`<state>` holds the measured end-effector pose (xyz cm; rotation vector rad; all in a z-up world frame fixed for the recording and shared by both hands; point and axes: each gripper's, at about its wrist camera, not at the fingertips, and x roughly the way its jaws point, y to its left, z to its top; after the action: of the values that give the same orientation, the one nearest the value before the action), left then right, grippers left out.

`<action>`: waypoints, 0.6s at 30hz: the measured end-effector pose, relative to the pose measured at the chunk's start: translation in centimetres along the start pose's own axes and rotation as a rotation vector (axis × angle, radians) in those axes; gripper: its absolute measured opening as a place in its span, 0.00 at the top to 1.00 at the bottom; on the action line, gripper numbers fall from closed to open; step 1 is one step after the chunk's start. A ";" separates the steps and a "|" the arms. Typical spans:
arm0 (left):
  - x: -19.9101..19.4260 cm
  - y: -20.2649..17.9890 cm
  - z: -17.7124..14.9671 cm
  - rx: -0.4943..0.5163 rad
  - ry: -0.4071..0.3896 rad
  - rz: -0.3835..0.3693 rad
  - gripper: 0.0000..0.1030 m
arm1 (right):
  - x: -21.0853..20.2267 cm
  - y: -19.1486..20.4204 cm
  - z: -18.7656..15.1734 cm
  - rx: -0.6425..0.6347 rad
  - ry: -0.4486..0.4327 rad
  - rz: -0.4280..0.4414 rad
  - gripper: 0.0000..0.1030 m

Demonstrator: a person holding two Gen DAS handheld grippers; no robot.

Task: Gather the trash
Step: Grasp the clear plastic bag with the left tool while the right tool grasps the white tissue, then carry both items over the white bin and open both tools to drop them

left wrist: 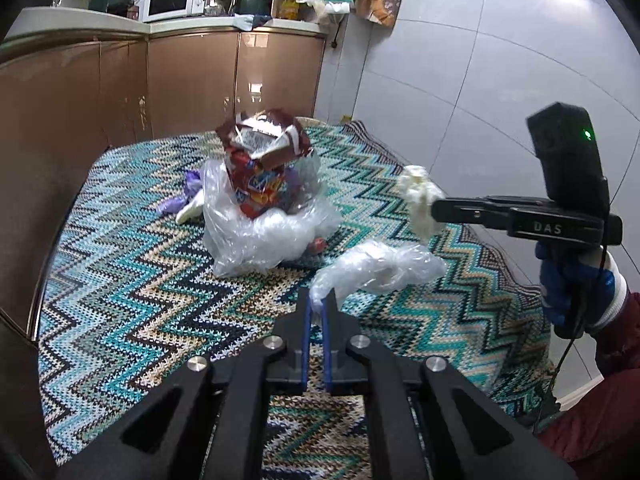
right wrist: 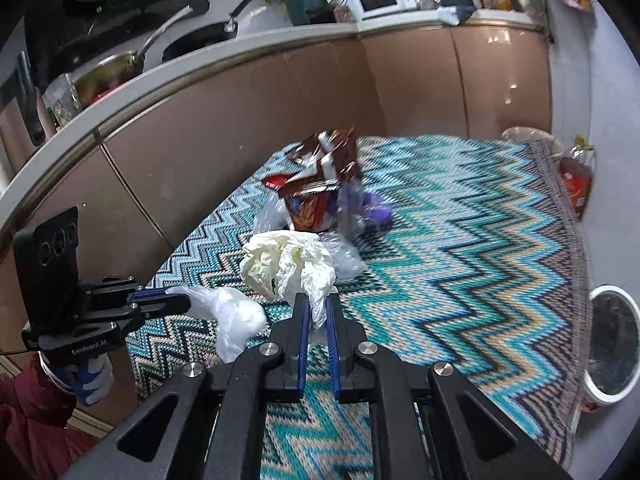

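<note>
Two handheld grippers are hovering over a zigzag-patterned knitted cloth (left wrist: 132, 280) spread on the kitchen floor, each carrying a piece of trash. The left gripper (left wrist: 322, 300) is pinching a crumpled clear plastic bag (left wrist: 380, 268) between its closed blue-lined fingers, while the right gripper (right wrist: 316, 304) is clamping a wad of cream-coloured tissue (right wrist: 288, 264) in the same way. A gloved hand (left wrist: 576, 284) in a dark red sleeve is holding the right tool's grip.

Near the middle of the cloth, a torn red-brown snack packet (left wrist: 264, 160) is standing upright inside a larger clear plastic bag (left wrist: 260, 240), with a purple glove (left wrist: 180, 196) lying just behind it. Nothing is lying between the grippers and that pile. Tan cabinet doors (left wrist: 192, 80) are bordering the cloth's far edge, with a white microwave (left wrist: 172, 2) on the counter above. A white-rimmed bin (right wrist: 612, 344) is sitting beyond the cloth's right edge.
</note>
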<state>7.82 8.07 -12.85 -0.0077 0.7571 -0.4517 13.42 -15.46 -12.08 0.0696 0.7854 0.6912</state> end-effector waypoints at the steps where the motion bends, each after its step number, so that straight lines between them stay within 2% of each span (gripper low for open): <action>1: -0.2 -0.3 0.1 0.003 -0.005 0.004 0.96 | -0.7 -0.1 -0.1 0.003 -0.012 -0.006 0.92; 9: -1.4 -2.9 1.7 0.038 -0.041 0.018 0.96 | -6.8 -1.5 -1.1 0.036 -0.132 -0.069 0.92; 18: -0.2 -6.3 4.8 0.097 -0.031 -0.001 0.96 | -12.8 -4.8 -3.0 0.105 -0.241 -0.145 0.92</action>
<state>8.39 1.71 -8.16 0.0751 0.7039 -0.4875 7.63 -27.43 -7.66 0.1861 0.5881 0.4930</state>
